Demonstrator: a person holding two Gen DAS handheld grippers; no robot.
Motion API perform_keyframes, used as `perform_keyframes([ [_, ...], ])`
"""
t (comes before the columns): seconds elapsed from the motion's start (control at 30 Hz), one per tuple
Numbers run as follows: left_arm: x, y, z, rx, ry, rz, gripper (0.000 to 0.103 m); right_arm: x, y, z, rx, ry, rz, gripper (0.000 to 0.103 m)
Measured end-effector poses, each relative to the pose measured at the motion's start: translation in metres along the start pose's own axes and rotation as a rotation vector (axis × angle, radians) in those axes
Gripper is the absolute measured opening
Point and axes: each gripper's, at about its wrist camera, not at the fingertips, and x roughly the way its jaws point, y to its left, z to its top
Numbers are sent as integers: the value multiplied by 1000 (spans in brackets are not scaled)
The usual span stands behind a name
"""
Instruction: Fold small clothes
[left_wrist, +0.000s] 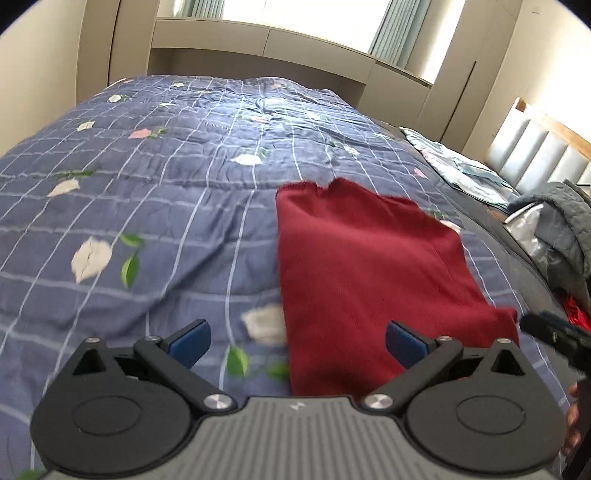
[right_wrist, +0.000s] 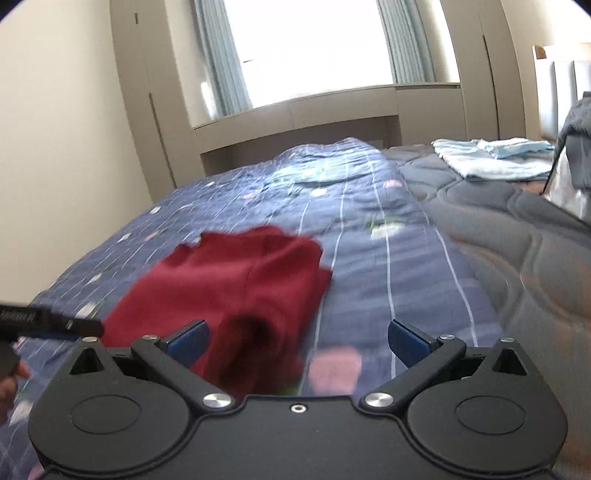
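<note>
Nearest to us in the left wrist view, our left gripper (left_wrist: 297, 341) hangs with its blue-padded fingers (left_wrist: 192, 341) spread wide and nothing between them. Below it lies the red garment (left_wrist: 364, 273), flat on the blue checked quilt (left_wrist: 147, 206), one straight edge running away from us and the near end reaching under the gripper body. The far edge shows a small notch and looks blurred, so we cannot tell the garment's exact shape. At the right edge of this view the tip of our right gripper (left_wrist: 554, 332) pokes in, just beside the cloth's near right corner.

From the right wrist view, our right gripper (right_wrist: 297, 341) is likewise released, its fingers (right_wrist: 408, 341) wide apart and empty. The red garment (right_wrist: 236, 284) sits ahead and to the left, a rumpled, darker fold bunched at its near end just in front of the left finger. Our left gripper (right_wrist: 48, 321) enters from the left edge, near the cloth's left side; whether it touches we cannot tell.

The quilt (right_wrist: 369, 258) covers the left part of a grey mattress (right_wrist: 517, 236). Well apart from the garment, a pale blue folded cloth (right_wrist: 495, 157) lies at the far right of the bed, and a dark grey jacket (left_wrist: 569, 225) is heaped at the right edge
</note>
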Motion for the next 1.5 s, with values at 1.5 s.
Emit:
perform_keyframes([
  [1.5,83,4,43,-18,101,-78,96,116,-27,13,183,163,282,76],
])
